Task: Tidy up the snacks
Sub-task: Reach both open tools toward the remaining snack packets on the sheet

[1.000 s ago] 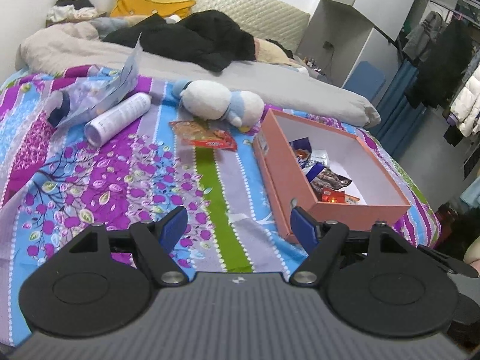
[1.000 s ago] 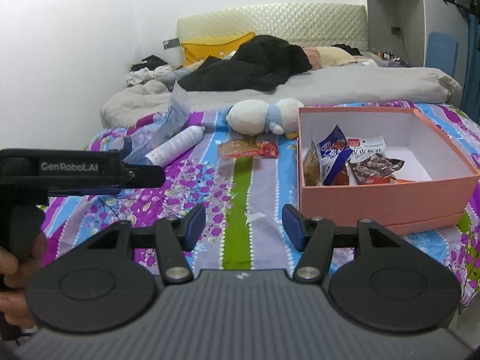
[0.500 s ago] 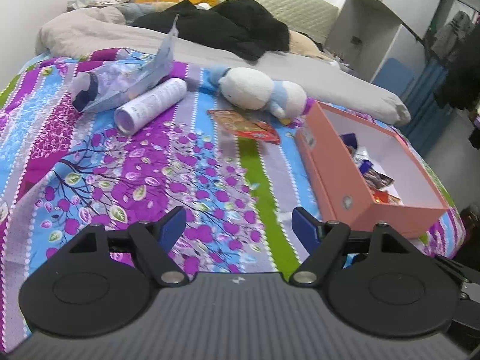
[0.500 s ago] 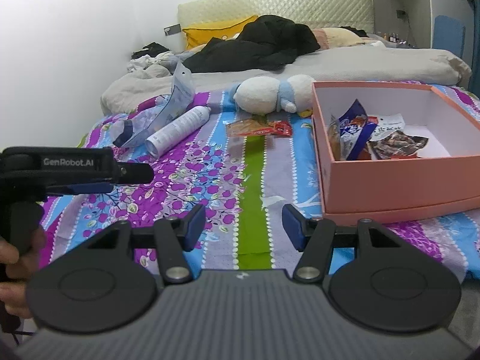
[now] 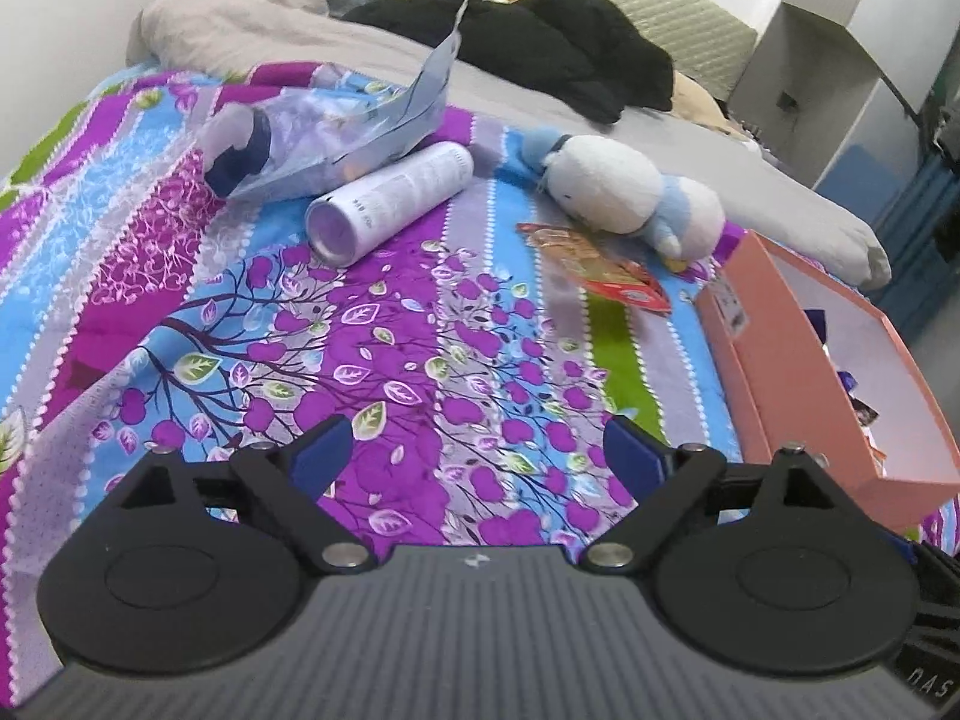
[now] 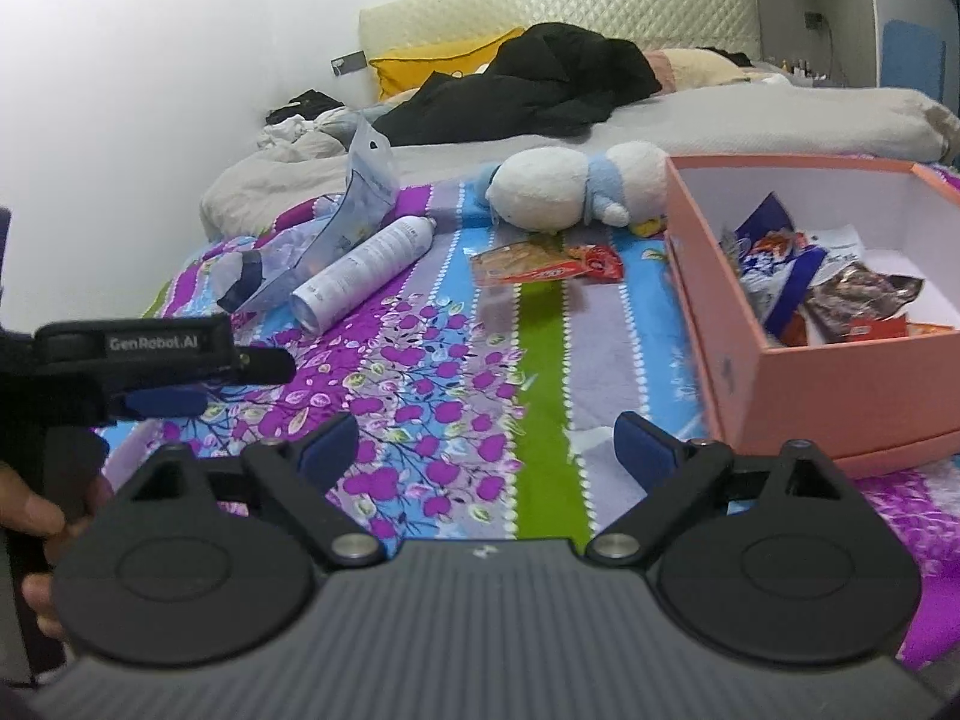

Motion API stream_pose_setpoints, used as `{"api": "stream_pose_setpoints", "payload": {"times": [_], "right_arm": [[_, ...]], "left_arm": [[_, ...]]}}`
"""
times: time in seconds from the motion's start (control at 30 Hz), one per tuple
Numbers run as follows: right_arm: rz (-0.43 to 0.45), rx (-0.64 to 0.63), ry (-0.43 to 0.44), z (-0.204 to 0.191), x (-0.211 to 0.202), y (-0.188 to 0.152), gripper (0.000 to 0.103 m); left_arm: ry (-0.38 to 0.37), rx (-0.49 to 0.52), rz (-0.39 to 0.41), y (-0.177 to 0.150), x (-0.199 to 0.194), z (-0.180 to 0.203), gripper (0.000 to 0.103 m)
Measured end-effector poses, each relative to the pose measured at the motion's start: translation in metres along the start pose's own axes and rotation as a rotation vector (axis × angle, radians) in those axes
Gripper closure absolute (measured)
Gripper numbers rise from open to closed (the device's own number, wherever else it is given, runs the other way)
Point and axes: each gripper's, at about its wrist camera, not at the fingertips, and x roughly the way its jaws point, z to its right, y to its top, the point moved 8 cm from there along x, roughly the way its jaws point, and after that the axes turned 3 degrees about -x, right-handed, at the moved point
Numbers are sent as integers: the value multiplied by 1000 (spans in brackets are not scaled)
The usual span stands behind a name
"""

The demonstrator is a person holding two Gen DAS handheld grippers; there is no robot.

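Note:
A red and orange snack packet (image 5: 600, 270) (image 6: 540, 264) lies flat on the patterned bedspread, just in front of a white plush toy (image 5: 624, 192) (image 6: 564, 192). To its right stands the open pink box (image 5: 750, 360) (image 6: 840, 402), which holds several snack packets (image 6: 798, 282). A clear blue pouch (image 5: 336, 138) (image 6: 336, 234) and a white can (image 5: 390, 204) (image 6: 366, 270) lie at the left. My left gripper (image 5: 477, 450) and right gripper (image 6: 487, 447) hover low over the bedspread, short of all these. Their jaws are opening, with nothing between them.
A person's hand (image 6: 36, 516) grips the left tool's handle at the left edge of the right wrist view. Black clothes (image 6: 540, 84), a grey duvet (image 6: 750, 120) and a yellow pillow (image 6: 444, 60) lie further up the bed. The wall runs along the left.
Both grippers came forward and lower over the bedspread, and both jaws stand wider. The left wrist view swung left, so the can and pouch are nearer and the box sits at the right edge.

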Motion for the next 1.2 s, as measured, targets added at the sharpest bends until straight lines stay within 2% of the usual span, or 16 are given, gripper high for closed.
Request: {"api": "stream_pose_setpoints", "payload": {"times": [0.23,0.27,0.33,0.47,0.6,0.63,0.7,0.87,0.93,1.0,1.13,1.2], "right_arm": [[44,35,7,-8,36,25,11],[48,45,7,-8,44,28,12],[42,65,-3,-7,58,32,26],[44,88,-20,-3,88,40,27],[47,93,-73,4,122,46,29],[42,98,-90,7,131,46,32],[36,117,-119,15,146,48,36],[74,173,-200,44,169,61,38],[85,182,-233,53,176,68,43],[93,184,-253,61,186,74,45],[134,129,-346,75,204,83,58],[113,114,-372,83,217,83,57]], "left_arm": [[-35,-65,-26,9,45,-14,10],[-37,-67,-28,11,52,-15,10],[-50,-78,-28,16,66,-16,10],[-95,-121,-35,25,95,-19,11],[-161,-172,-34,35,125,-17,12],[-177,-181,-36,37,132,-15,12],[-227,-211,-41,43,146,-12,17],[-340,-273,-41,61,177,1,19],[-381,-298,-41,67,186,7,24],[-415,-319,-51,71,197,13,30],[-459,-348,-68,75,214,26,34],[-474,-348,-87,75,222,33,39]]}}
